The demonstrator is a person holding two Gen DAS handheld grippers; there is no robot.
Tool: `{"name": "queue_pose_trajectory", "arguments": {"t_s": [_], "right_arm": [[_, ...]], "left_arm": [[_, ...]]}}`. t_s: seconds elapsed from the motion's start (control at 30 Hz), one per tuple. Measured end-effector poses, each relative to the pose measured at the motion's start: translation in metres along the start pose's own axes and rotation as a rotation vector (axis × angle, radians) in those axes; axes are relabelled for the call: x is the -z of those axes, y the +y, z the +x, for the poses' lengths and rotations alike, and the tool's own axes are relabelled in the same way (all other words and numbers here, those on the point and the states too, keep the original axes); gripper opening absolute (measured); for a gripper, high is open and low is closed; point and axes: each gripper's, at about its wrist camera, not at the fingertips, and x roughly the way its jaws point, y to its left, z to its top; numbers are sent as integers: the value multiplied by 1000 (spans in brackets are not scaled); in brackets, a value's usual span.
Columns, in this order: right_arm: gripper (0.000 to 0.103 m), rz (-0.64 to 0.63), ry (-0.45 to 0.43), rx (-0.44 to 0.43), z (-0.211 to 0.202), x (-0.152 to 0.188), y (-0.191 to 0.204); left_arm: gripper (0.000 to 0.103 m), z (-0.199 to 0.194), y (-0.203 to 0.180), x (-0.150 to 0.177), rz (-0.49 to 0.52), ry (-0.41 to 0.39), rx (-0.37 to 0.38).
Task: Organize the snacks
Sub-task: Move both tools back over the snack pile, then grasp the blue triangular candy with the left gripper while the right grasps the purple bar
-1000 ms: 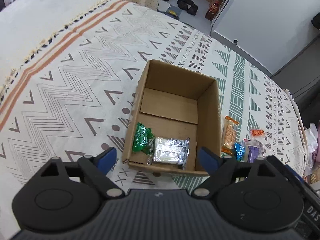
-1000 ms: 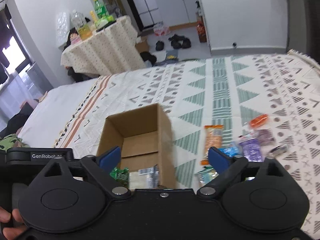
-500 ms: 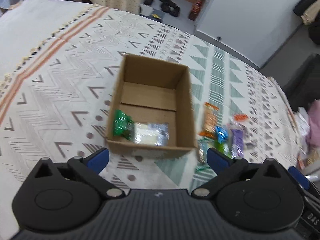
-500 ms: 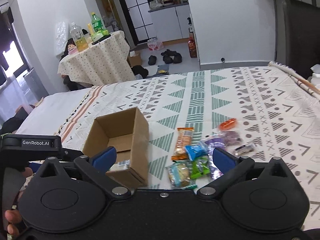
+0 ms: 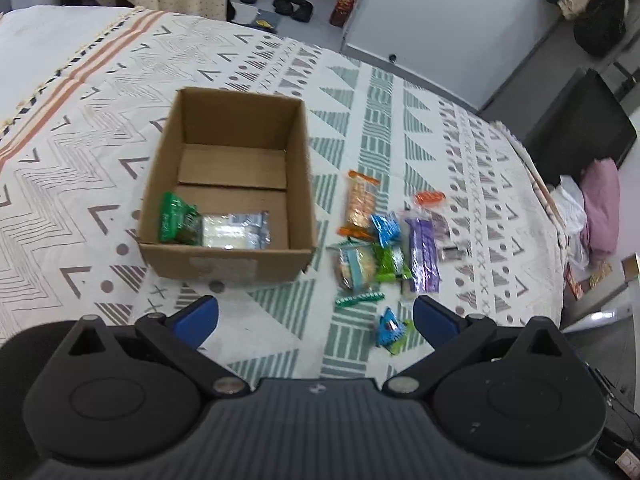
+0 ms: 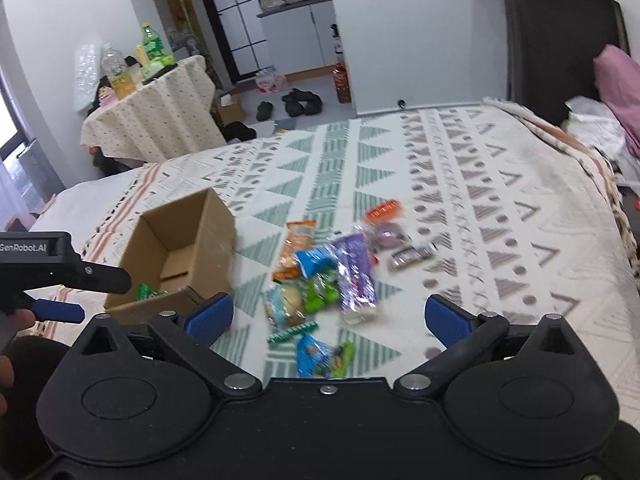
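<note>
Hovering both grippers, left gripper (image 5: 316,316) and right gripper (image 6: 329,316), jaws spread wide, nothing held. Brown open-top cardboard box (image 5: 236,258) on the patterned bedspread (image 5: 376,120) is holding a green packet (image 5: 176,220) and a silver foil packet (image 5: 234,230). Loose pile of colourful snack wrappers (image 5: 384,248) beside it is waiting; mostly undone.

Right hand-held gripper (image 6: 328,314) gapes empty over loose snacks (image 6: 328,276) beside the cardboard box (image 6: 180,252).

Matte black plastic left tongs (image 5: 316,316) with two round pivot discs, silver screws, ribbed grey centre plate and blue rubber pads (image 5: 196,314). Same black build on right tongs (image 6: 328,314), blue textured pads (image 6: 444,316), silver rivets. White "GenRobot.AI" lettering along the black side.
</note>
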Motion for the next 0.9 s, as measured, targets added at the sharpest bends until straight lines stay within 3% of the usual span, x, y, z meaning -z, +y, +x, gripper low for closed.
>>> {"name": "queue_pose_trajectory", "arguments": {"t_s": [0.17,0.27,0.57,0.9], "right_arm": [[101,19,31,-22,1,11,-15],[95,43,62,-59,6,17,-23],[66,112,166,-99,31,34,-42],[49,118,191,-86,43,23,-66]], "left_arm": [[103,11,-16,11,24,26,12],[103,20,-24,17,36,31,5],[100,55,-37,30,13,96,43],[86,107,-56,42,-51,152,24]]}}
